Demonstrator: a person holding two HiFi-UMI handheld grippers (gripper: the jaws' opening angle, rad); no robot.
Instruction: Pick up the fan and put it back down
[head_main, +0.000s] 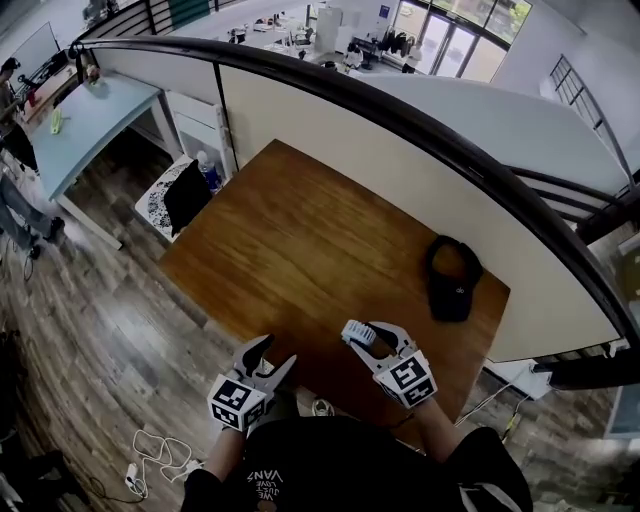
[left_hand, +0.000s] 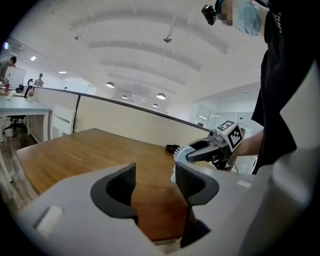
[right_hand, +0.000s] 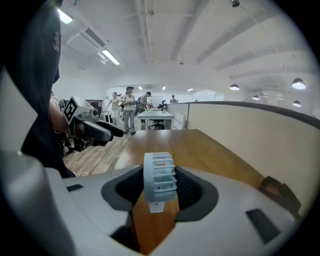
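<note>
A small white round-grilled fan (head_main: 358, 336) sits between the jaws of my right gripper (head_main: 363, 330), which is shut on it over the near edge of the wooden table (head_main: 300, 240). In the right gripper view the fan (right_hand: 160, 182) stands upright between the dark pads, its little foot hanging just above the tabletop. My left gripper (head_main: 275, 352) is open and empty, low at the table's near edge to the left of the right one. From the left gripper view the fan (left_hand: 183, 151) shows in the other gripper's tips, beyond my own open jaws.
A black cap (head_main: 452, 278) lies on the table's far right part, near the white partition with a dark rail (head_main: 420, 130). White cables (head_main: 150, 455) lie on the wooden floor at the lower left. People stand at desks far off in the room.
</note>
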